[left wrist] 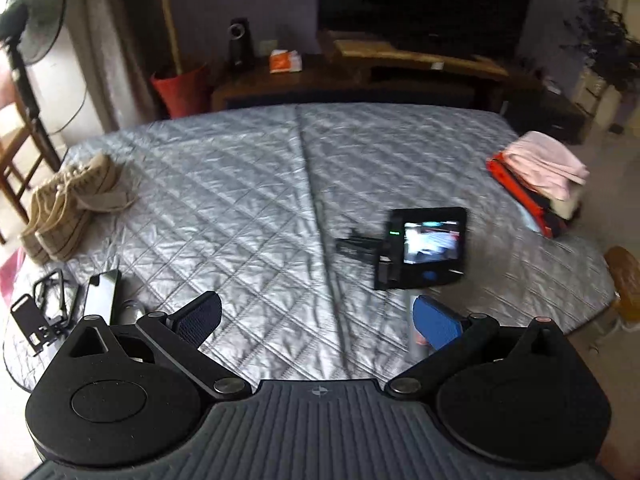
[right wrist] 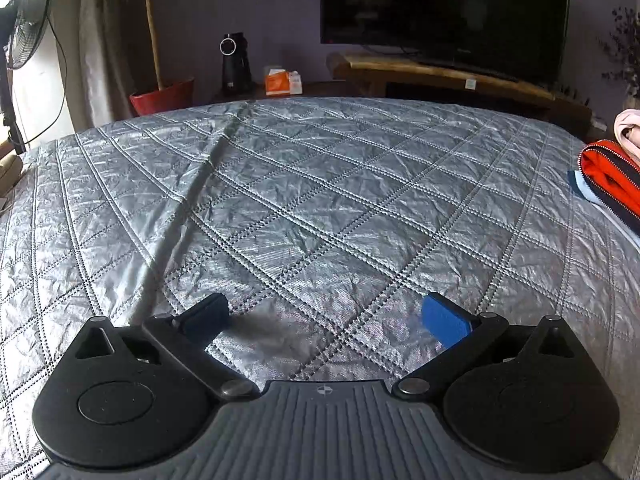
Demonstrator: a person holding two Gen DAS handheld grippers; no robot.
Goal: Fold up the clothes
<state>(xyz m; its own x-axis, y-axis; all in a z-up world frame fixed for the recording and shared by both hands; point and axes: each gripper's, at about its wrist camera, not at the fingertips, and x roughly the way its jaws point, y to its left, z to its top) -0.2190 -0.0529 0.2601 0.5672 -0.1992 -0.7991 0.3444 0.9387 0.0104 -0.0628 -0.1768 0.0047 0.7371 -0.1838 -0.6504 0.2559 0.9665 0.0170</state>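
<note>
A crumpled beige striped garment (left wrist: 68,204) lies at the left edge of the grey quilted bed cover (left wrist: 240,200). At the right edge sits a folded stack (left wrist: 540,176), pink on top of red and dark pieces; in the right wrist view the folded stack (right wrist: 612,176) is at the far right. My left gripper (left wrist: 318,318) is open above the near part of the bed and holds nothing. My right gripper (right wrist: 326,320) is open low over bare quilt (right wrist: 320,200), also with nothing between its pads.
A blurred black unit with a lit screen (left wrist: 424,246) hovers right of the quilt's seam. A phone (left wrist: 100,296) and black holders (left wrist: 40,312) lie at the near left. Beyond the bed are a TV bench (left wrist: 400,68), red plant pot (left wrist: 180,88) and fan (left wrist: 32,20). A round stool (left wrist: 624,280) stands right.
</note>
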